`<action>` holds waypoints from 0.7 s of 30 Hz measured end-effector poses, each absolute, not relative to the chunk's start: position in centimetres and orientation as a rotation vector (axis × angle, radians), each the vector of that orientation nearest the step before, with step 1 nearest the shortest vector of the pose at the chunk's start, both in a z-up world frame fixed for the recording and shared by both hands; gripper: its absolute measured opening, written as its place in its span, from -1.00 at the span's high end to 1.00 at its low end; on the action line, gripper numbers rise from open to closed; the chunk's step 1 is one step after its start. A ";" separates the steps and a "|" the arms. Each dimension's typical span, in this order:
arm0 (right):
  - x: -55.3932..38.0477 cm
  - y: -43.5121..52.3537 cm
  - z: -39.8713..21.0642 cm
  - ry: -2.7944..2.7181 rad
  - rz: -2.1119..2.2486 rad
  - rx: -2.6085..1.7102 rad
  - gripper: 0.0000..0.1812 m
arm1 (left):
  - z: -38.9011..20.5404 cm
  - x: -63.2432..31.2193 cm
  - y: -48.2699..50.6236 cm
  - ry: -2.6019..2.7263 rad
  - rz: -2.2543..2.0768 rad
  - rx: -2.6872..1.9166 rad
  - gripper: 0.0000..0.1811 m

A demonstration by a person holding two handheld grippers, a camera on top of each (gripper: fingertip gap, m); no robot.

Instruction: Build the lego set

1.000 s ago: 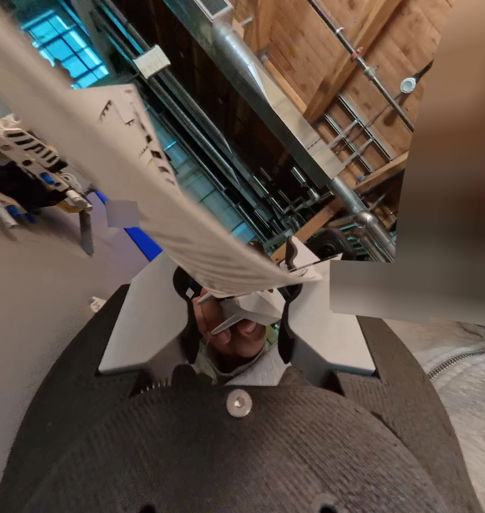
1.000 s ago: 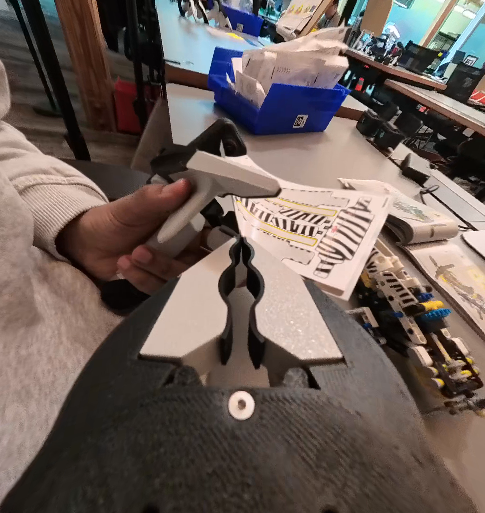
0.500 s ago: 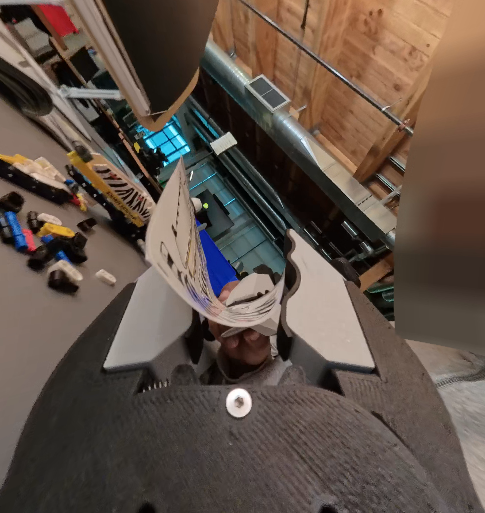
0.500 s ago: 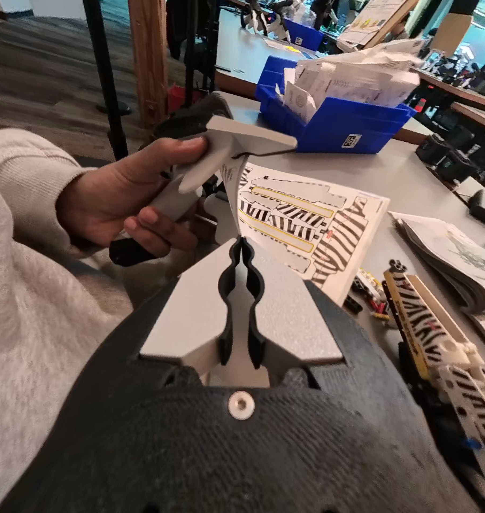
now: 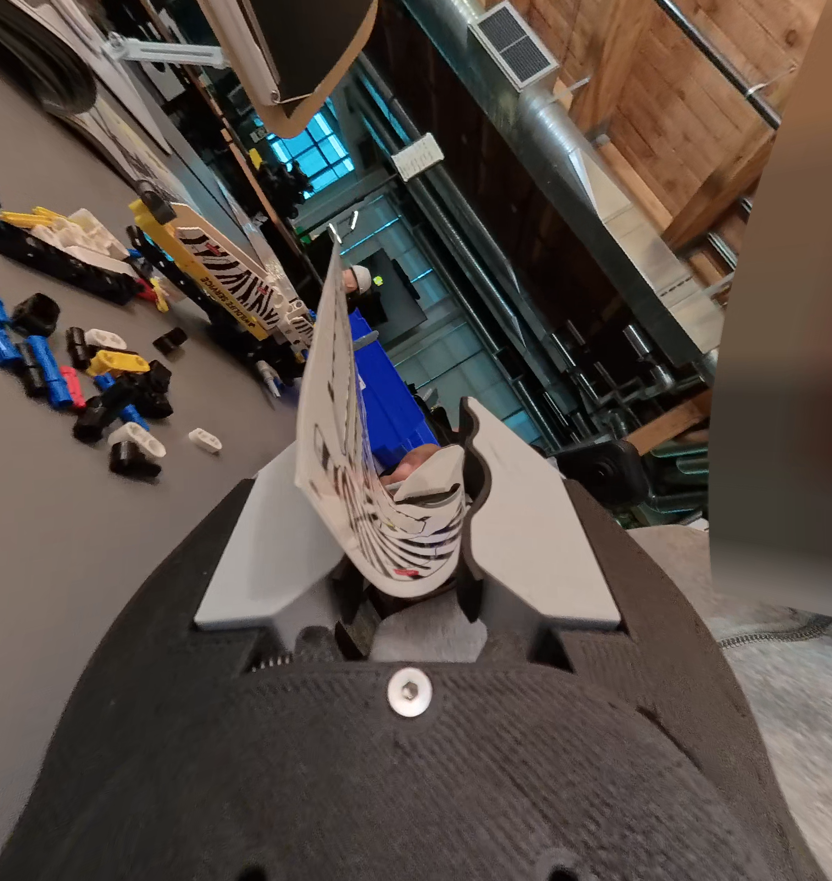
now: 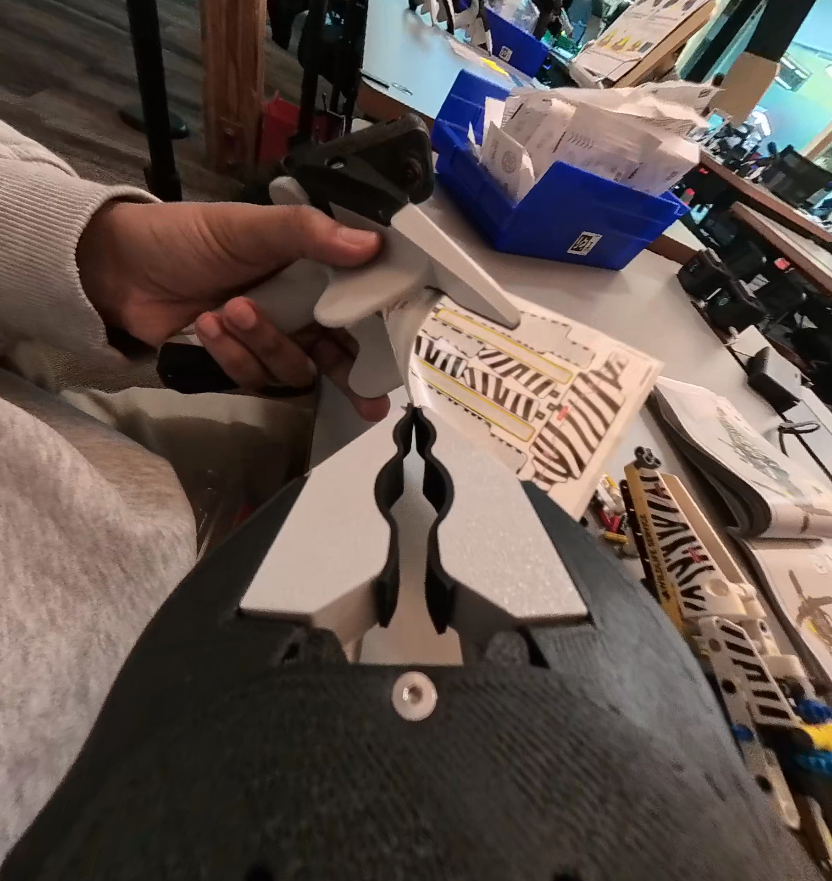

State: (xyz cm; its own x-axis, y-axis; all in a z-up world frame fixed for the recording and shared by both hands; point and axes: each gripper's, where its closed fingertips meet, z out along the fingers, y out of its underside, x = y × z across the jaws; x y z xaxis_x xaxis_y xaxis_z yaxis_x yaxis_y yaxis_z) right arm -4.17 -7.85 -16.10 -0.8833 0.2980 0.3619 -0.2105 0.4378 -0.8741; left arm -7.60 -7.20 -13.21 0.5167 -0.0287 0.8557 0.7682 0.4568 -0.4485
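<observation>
I am working over a grey surface [image 6: 643,286] with a blue bin [image 6: 571,214] of paper packets at its far side. The zebra-striped sticker sheet [image 6: 571,395] is curling up off the surface, its near end squeezed between the fingers of my left tool [image 5: 385,429]. The half-built lego model [image 6: 681,562] is lying just beside it. My right tool [image 6: 413,412] is pressing its tips together at the sheet's edge. Loose pieces [image 5: 114,376] are lying scattered nearby.
</observation>
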 end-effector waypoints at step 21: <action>-6.2 -3.7 -14.9 -2.085 1.349 -0.308 1.00 | -12.0 -5.6 -4.1 -0.693 -0.679 -1.089 0.33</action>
